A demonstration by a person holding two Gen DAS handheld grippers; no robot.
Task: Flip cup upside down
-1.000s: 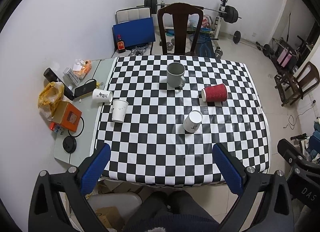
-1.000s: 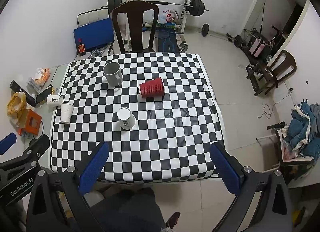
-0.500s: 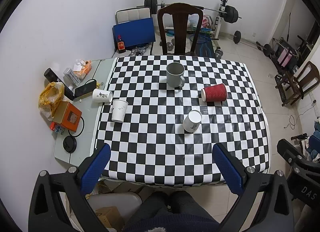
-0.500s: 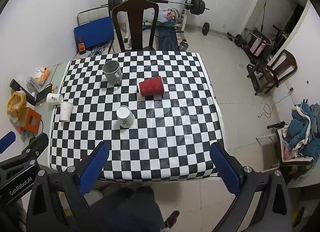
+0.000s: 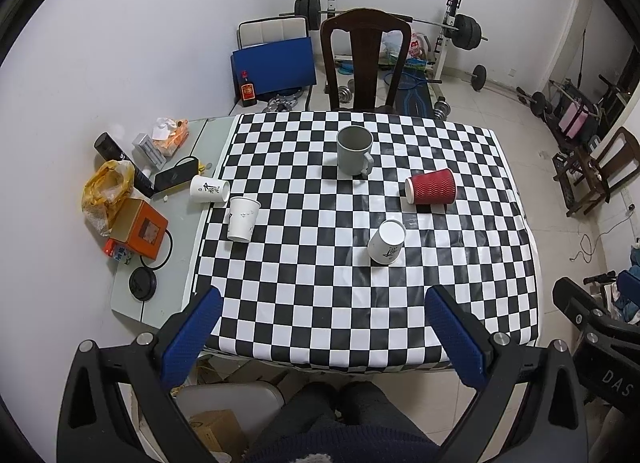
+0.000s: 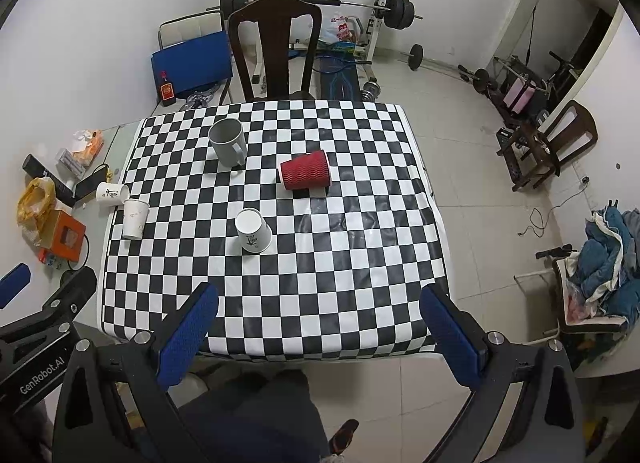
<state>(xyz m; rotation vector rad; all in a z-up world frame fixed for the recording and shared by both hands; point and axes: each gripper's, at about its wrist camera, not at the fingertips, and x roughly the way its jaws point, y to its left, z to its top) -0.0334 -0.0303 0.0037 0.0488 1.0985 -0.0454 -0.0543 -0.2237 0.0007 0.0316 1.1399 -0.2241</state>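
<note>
A grey mug [image 5: 354, 150] [image 6: 228, 142] stands upright at the far middle of the checkered table [image 5: 320, 303]. A red ribbed paper cup [image 5: 430, 186] [image 6: 305, 175] lies on its side to its right. A white paper cup [image 5: 387, 242] [image 6: 253, 230] stands upside down in the middle. Another white paper cup [image 5: 241, 218] [image 6: 135, 218] stands upright at the left edge. My left gripper [image 5: 322, 329] and right gripper [image 6: 318, 327] are both open and empty, high above the table's near edge.
A third white cup [image 5: 209, 189] lies on its side on the grey side table [image 5: 128, 303] with an orange box [image 5: 138, 228], a yellow bag and small items. A dark wooden chair [image 5: 365, 59] stands behind the table. Gym equipment lines the back wall.
Both views have shifted only slightly; the cups have not moved and both grippers remain open.
</note>
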